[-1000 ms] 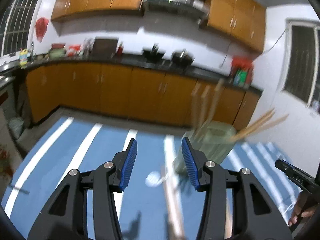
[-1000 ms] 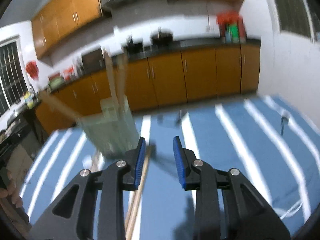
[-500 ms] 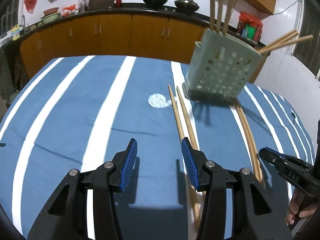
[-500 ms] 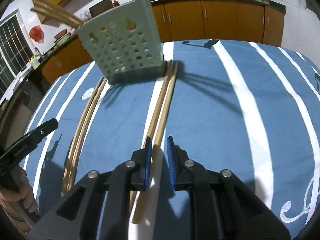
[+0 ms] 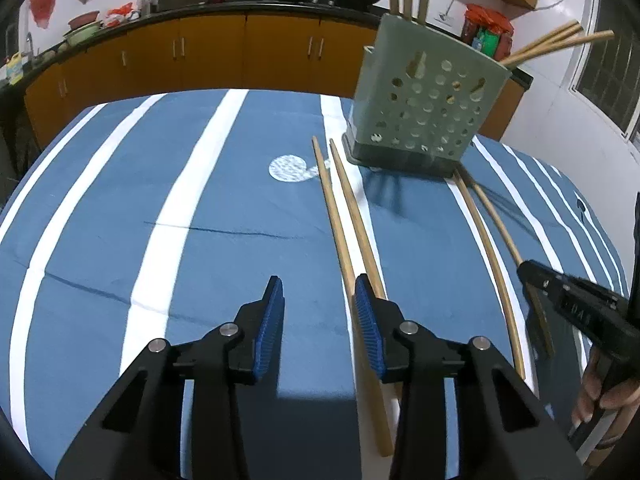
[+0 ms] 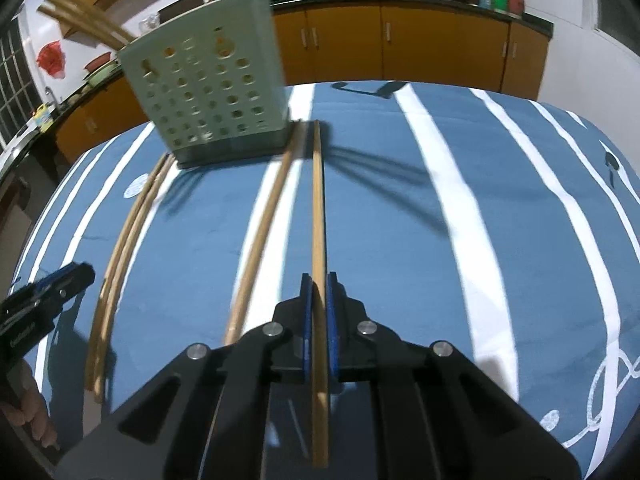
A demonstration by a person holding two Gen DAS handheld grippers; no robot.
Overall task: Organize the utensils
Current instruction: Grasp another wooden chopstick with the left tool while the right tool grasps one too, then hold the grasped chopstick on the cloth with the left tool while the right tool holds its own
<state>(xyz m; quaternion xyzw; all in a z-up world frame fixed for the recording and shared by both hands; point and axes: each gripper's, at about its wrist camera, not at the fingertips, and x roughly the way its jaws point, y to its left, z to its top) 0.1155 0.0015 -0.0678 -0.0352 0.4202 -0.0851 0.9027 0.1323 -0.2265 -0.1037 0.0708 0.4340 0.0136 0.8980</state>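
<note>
Now the right tool, angled downward, clamps one chopstick; the left tool, narrowing, grips nothing.

Striped blue tablecloth, green holder, loose chopsticks

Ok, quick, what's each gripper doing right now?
Left gripper: open, holding nothing, jaws just closing a little.
Right gripper: just closed on one chopstick.

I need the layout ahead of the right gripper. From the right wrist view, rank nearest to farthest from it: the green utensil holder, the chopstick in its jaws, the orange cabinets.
1. Chopstick: clamped in the right gripper, running straight ahead.
2. Green utensil holder: ahead and left, on the blue striped tablecloth.
3. Orange cabinets: beyond the table, along the far wall.
</note>
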